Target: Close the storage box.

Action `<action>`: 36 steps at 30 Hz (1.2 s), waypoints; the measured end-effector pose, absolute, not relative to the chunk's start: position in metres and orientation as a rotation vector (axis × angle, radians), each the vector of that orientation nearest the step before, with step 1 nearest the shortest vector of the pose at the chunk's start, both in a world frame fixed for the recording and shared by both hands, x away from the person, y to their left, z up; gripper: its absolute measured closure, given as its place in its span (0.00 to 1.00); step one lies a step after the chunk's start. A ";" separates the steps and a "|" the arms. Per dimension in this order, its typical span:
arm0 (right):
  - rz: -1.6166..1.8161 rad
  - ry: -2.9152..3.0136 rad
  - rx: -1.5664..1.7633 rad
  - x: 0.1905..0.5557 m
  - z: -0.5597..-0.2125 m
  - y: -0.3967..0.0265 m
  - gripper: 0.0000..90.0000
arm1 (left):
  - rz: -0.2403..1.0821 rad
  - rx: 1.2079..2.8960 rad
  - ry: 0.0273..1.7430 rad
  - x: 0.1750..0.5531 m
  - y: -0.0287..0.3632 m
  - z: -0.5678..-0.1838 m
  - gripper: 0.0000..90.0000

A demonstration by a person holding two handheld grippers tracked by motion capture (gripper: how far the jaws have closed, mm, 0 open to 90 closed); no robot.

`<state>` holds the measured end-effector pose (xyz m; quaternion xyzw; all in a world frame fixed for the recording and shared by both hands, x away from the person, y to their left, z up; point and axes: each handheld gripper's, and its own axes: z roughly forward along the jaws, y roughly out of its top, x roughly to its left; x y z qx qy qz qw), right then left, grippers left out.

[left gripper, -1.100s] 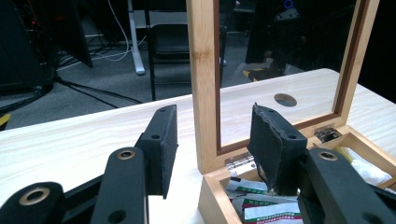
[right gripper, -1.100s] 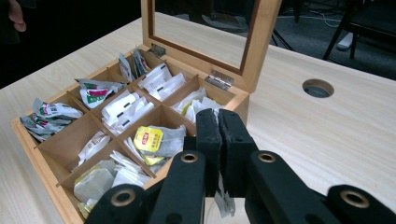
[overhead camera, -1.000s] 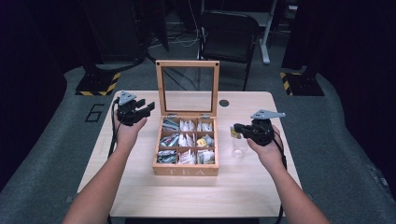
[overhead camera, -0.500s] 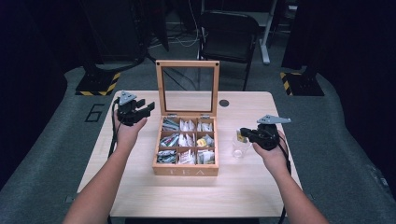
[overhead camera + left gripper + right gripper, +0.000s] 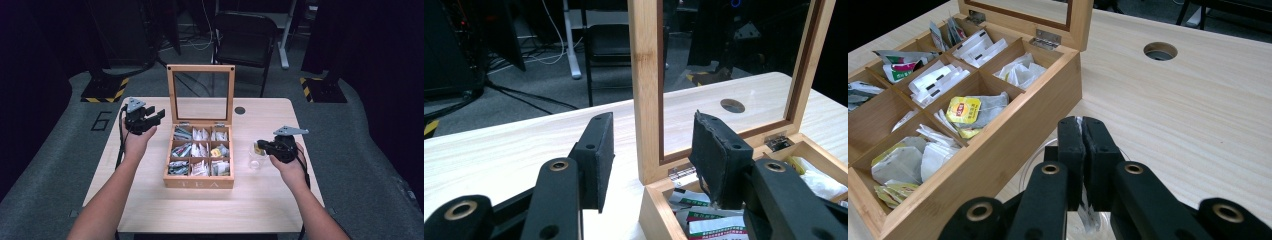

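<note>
Right gripper (image 5: 1082,131) pinches prob. tea bag over glass (image 5: 256,156); left gripper (image 5: 654,150) released.

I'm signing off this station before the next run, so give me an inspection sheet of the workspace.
Surface: light wood table with a round hole.
Job's things: TEA box, glass lid upright, compartments stocked with tea bags; clear glass cup to its right.
Clutter: nothing seen.
Tongs: left tongs open, empty, beside the lid; right tongs shut on a thin white tea bag tag over the cup.
Cables: black cable trails along the left forearm.
Surroundings: black chair, dark floor, hazard-striped bases.
</note>
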<state>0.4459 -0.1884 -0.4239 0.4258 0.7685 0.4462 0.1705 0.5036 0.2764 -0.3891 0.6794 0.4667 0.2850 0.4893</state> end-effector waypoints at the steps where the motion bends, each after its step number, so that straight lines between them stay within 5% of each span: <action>1: 1.267 2.184 1.216 0.446 -0.425 -0.188 0.97 | 0.692 1.651 1.132 0.504 0.276 -0.389 0.57; 21: 1.224 2.187 1.230 0.450 -0.430 -0.187 0.84 | 0.688 1.656 1.132 0.503 0.278 -0.388 0.56; 36: 1.209 2.167 1.119 0.462 -0.381 -0.161 0.66 | 0.688 1.641 1.131 0.503 0.279 -0.387 0.56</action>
